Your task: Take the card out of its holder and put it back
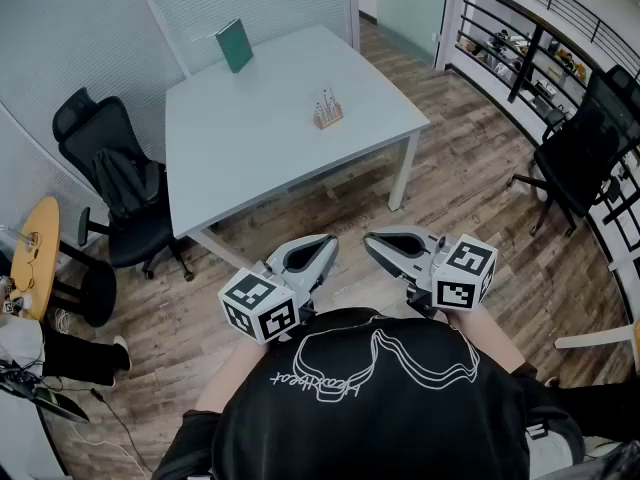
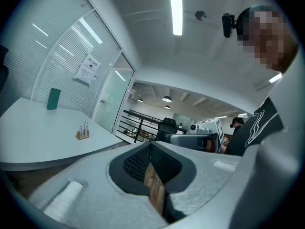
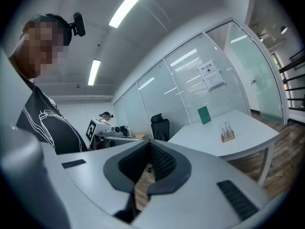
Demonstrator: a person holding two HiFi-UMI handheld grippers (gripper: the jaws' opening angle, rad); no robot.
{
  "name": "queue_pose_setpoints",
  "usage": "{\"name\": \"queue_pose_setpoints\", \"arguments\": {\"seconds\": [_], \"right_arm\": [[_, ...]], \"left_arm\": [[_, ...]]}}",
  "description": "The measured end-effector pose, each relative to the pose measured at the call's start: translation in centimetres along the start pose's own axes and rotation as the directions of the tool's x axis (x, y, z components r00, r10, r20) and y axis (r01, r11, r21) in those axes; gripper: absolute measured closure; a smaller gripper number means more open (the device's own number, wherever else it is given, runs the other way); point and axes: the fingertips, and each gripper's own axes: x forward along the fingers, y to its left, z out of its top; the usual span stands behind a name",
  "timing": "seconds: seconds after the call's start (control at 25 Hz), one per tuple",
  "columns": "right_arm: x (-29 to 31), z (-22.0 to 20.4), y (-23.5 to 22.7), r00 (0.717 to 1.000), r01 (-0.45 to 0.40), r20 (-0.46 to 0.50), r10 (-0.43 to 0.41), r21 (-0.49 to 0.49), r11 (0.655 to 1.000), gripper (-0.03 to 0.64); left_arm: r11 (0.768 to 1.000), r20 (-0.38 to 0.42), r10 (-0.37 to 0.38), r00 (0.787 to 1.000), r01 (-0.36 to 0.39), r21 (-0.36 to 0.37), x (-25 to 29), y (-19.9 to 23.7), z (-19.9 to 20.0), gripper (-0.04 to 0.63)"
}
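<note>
Card holder (image 1: 328,114) well beyond grippers (image 1: 328,240) (image 1: 368,239) (both closed)

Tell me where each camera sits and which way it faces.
Head view: on the person's head, facing steeply down; the table lies ahead, with the black shirt, left claw and right claw below.
Left gripper view: on the left claw, facing along its closed jaws toward the table; the person's shirt shows at right.
Right gripper view: on the right claw, facing along its closed jaws toward the table; shirt at left.
Shared: all three see the table's wooden stand.
</note>
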Motion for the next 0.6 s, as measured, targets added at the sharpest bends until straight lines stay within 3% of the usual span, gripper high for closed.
{"name": "queue_pose_setpoints", "arguments": {"seconds": [0.28,0.6], "right_arm": [[-1.5,0.5,0.7,1.0,0.017,0.006,-0.017,-0.016,1.0,0.609],[0.2,-0.5,-0.7,1.0,0.005,-0.011,-0.005,0.035,0.999,0.608]], "left_arm": [[1.0,0.027,-0.02,0.999,0.02,0.007,0.3,-1.9,0.8,0.581],[1.0,0.022,-0.026,0.999,0.026,-0.011,1.0,-0.1,0.4,0.581]]}}
